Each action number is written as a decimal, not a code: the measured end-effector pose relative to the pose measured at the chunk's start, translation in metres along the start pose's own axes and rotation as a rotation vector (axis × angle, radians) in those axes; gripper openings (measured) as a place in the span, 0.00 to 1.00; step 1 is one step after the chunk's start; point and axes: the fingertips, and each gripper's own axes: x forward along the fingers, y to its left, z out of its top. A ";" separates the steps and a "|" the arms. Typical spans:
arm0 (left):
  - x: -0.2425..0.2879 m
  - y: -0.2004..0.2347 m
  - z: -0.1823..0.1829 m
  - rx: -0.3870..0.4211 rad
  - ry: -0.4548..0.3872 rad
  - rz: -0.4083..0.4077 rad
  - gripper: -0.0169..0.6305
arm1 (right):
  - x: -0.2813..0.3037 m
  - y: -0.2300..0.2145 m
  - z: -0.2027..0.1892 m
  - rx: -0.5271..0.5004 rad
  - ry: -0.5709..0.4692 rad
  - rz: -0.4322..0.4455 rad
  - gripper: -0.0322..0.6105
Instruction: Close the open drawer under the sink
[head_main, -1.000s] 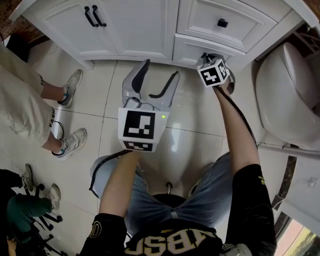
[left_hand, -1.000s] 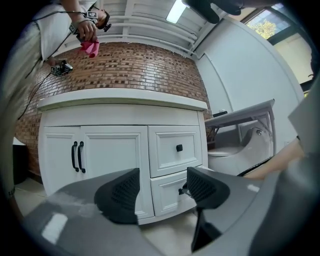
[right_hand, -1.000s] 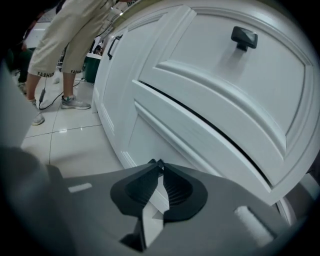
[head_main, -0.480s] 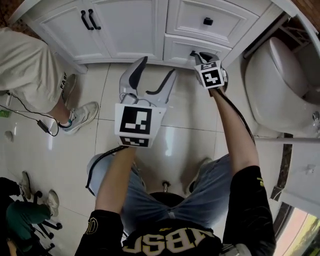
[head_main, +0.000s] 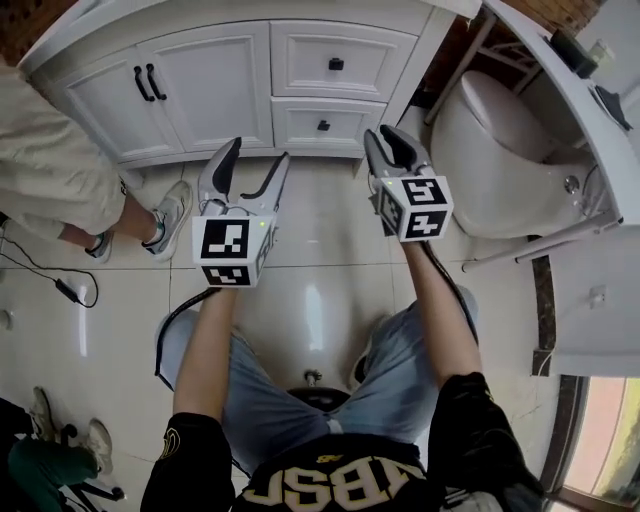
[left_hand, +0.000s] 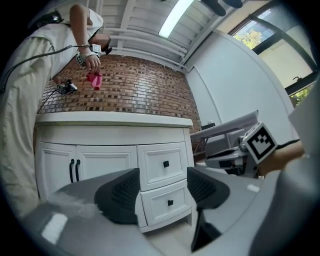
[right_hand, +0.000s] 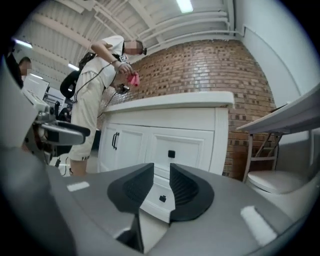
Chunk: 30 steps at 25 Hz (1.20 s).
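The white vanity cabinet (head_main: 210, 80) has two small drawers with black knobs. The lower drawer (head_main: 322, 125) sits flush under the upper drawer (head_main: 334, 62). My left gripper (head_main: 252, 160) hangs open over the floor tiles, short of the cabinet, with nothing between its jaws. My right gripper (head_main: 385, 140) is level with it, just off the cabinet's right corner; its jaws are opening, a narrow gap shows and nothing is in it. The left gripper (left_hand: 162, 187) frames both drawers, with the lower drawer (left_hand: 167, 202) below. Past the right gripper (right_hand: 161, 182) the lower drawer's knob (right_hand: 162, 198) shows.
A toilet (head_main: 490, 150) stands right of the cabinet, under a white shelf (head_main: 590, 90). A person in light clothes (head_main: 45, 170) stands at the cabinet's left, one shoe (head_main: 172, 215) near my left gripper. A cable (head_main: 60, 285) lies on the floor at left.
My right gripper has drawn back from the lower drawer's front and come up beside the left one, a gap now between its jaws. The left gripper rose a little, still open.
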 end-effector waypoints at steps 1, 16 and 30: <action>-0.003 -0.002 0.003 0.002 -0.007 -0.001 0.49 | -0.013 -0.002 0.005 0.018 -0.024 -0.012 0.19; -0.009 0.004 -0.006 -0.031 -0.035 0.122 0.49 | -0.042 -0.013 -0.007 0.048 -0.106 -0.105 0.76; 0.012 0.005 -0.015 -0.113 -0.030 0.111 0.49 | -0.027 -0.028 -0.016 0.108 -0.082 -0.169 0.70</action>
